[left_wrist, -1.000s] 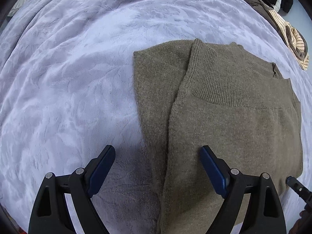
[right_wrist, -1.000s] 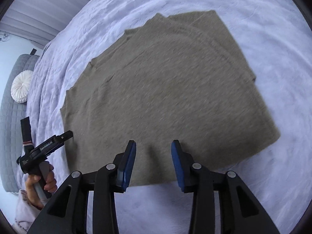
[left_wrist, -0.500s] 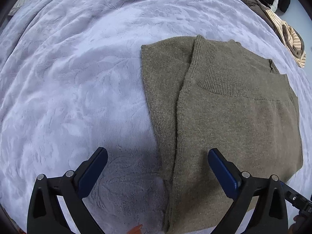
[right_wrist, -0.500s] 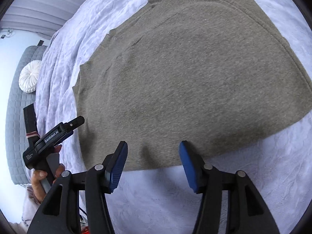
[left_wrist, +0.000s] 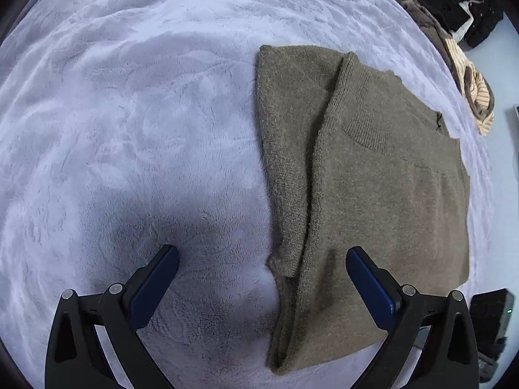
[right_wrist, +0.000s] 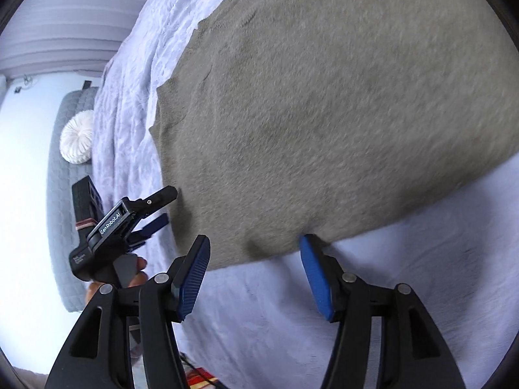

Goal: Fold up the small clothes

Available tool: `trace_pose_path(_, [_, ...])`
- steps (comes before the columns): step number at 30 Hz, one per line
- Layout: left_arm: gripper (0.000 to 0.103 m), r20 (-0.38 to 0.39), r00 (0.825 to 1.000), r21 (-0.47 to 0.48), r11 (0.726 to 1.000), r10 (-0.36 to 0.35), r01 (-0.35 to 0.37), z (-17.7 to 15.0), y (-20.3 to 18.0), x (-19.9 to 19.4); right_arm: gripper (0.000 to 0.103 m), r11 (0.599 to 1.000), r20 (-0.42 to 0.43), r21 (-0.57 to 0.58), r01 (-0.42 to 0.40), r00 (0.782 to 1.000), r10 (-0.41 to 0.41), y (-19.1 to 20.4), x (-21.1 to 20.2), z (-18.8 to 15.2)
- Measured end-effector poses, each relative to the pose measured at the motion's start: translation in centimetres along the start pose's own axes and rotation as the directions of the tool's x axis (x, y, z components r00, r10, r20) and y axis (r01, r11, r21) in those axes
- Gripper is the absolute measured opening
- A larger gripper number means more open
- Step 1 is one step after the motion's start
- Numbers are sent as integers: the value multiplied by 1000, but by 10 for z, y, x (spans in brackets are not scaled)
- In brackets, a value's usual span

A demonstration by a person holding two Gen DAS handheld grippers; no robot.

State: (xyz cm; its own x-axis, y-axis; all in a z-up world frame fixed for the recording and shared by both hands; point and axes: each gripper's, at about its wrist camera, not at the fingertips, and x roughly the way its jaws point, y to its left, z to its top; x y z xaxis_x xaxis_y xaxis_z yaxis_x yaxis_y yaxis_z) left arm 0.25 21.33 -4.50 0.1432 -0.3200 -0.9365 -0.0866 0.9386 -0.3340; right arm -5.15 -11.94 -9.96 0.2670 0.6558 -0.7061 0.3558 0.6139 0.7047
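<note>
One folded sweater (left_wrist: 373, 194) lies lengthwise, collar pointing away.

Matt olive knit sweater (left_wrist: 373, 194) with ribbed cuff lies on a plush, fleecy lavender blanket (left_wrist: 129, 129).

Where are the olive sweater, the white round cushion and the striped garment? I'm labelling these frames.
olive sweater (left_wrist: 389, 194), left wrist view, middle of folded body.
white round cushion (right_wrist: 77, 137), right wrist view, its centre.
striped garment (left_wrist: 480, 97), left wrist view, crumpled striped part.
</note>
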Motion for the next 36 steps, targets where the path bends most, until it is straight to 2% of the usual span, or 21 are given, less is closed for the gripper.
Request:
trace_pose_path(3, [103, 3, 997, -38, 996, -77, 77, -1, 12, -4, 62, 993, -10, 86, -82, 996, 83, -8, 18, -6])
trace_pose_path(7, [103, -16, 989, -40, 989, -145, 144, 1, 14, -9, 62, 975, 54, 141, -173, 985, 167, -6, 37, -5])
trace_pose_path(11, [103, -38, 970, -61, 970, -239, 237, 6, 13, -8, 60, 950, 79, 189, -248, 968, 237, 0, 57, 3])
trace_pose_path(12, [103, -45, 963, -68, 962, -266, 263, 8, 13, -7, 54, 940, 80, 206, -273, 962, 261, 0, 60, 7])
trace_pose_path(13, [103, -53, 955, -77, 955, -290, 286, 13, 9, -4, 25, 926, 75, 225, -305, 952, 295, 0, 65, 9])
trace_pose_path(14, [103, -61, 946, -91, 945, -319, 313, 15, 10, -3, 9, 908, 73, 240, -344, 939, 336, -1, 68, 11])
trace_pose_path(17, [103, -80, 910, -133, 909, -406, 394, 26, 3, 7, 9, 884, 95, 193, -427, 904, 416, 10, 56, 22])
trace_pose_path(20, [103, -103, 853, -151, 856, -511, 494, 38, -8, 15, 9, 875, 90, 113, -472, 881, 464, 29, 41, 32])
trace_pose_path(21, [103, -106, 845, -147, 848, -525, 509, 42, -14, 18, 9, 870, 88, 96, -483, 875, 476, 33, 37, 33])
trace_pose_path(23, [103, -107, 841, -136, 846, -530, 516, 48, -29, 20, 9, 866, 78, 67, -496, 868, 491, 42, 34, 36])
trace_pose_path(25, [103, -118, 834, -94, 842, -540, 531, 50, -47, 18, 9, 870, 64, 45, -490, 871, 487, 47, 34, 36])
trace_pose_path(26, [103, -118, 848, -55, 856, -516, 514, 50, -59, 16, 9, 877, 57, 37, -479, 877, 476, 48, 36, 34])
trace_pose_path(28, [103, -116, 892, 20, 897, -437, 442, 48, -74, 16, 9, 889, 46, 42, -456, 890, 454, 47, 43, 31])
trace_pose_path(30, [99, -117, 921, 65, 923, -371, 380, 46, -85, 20, 9, 908, 17, 55, -416, 909, 416, 43, 49, 28])
trace_pose_path(31, [87, -117, 928, 78, 928, -354, 364, 45, -87, 23, 9, 926, -13, 51, -374, 927, 375, 42, 55, 26])
trace_pose_path(32, [80, -122, 939, 100, 937, -322, 335, 44, -88, 25, 12, 949, -53, 35, -314, 947, 316, 42, 60, 23])
trace_pose_path(33, [69, -129, 953, 126, 948, -275, 291, 43, -90, 29, 12, 966, -84, 14, -259, 962, 259, 41, 62, 20])
trace_pose_path(34, [61, -135, 962, 147, 955, -237, 256, 41, -89, 32, 13, 984, -124, -26, -177, 977, 173, 42, 64, 17])
trace_pose_path(36, [58, -140, 971, 175, 960, -194, 217, 39, -88, 36, 13, 992, -177, -98, -85, 982, 66, 40, 61, 13])
